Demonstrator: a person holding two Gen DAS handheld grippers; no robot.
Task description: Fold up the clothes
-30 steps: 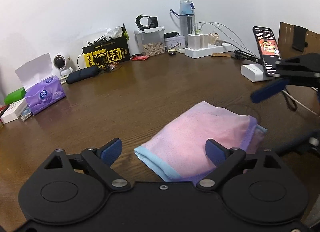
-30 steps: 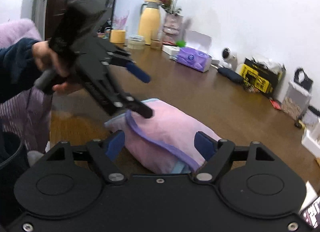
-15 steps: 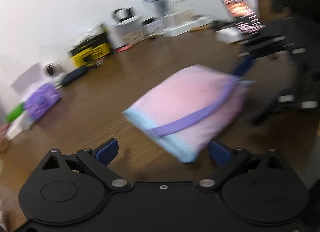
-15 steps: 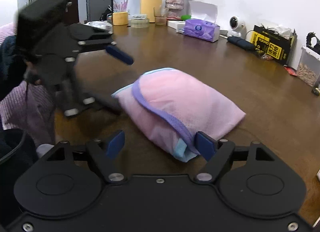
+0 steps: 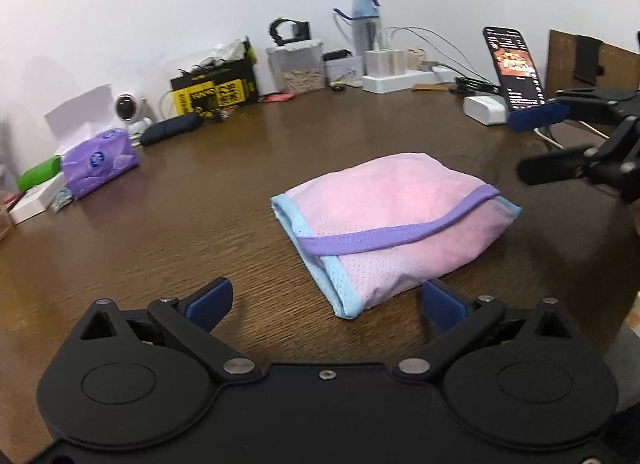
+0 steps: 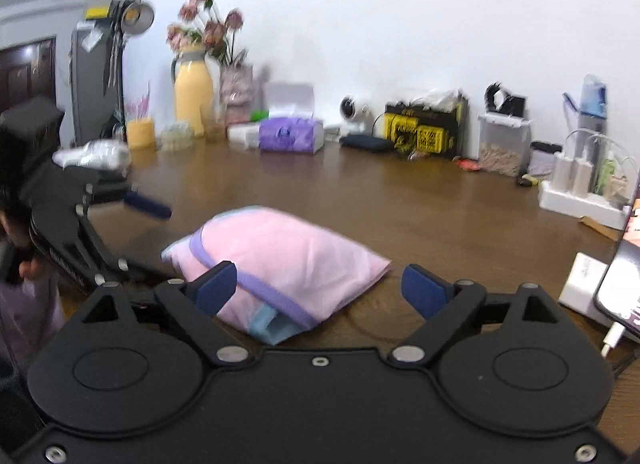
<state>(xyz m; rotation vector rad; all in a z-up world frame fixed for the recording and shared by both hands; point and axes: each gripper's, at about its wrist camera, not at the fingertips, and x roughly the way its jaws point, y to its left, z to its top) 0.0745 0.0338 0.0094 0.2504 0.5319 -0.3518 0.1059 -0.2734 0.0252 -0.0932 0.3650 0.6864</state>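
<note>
Both grippers, left (image 5: pixel 326 302) and right (image 6: pixel 318 288), hover jaws apart around the folded pink garment (image 5: pixel 396 219) on the worktop (image 5: pixel 200 199).

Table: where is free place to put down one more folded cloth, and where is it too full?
Bare table lies between the folded pink garment and the purple tissue pack, also ahead of the garment toward the power strip. The wall edge is crowded: yellow-black box, water bottle. The phone crowds the right.
</note>
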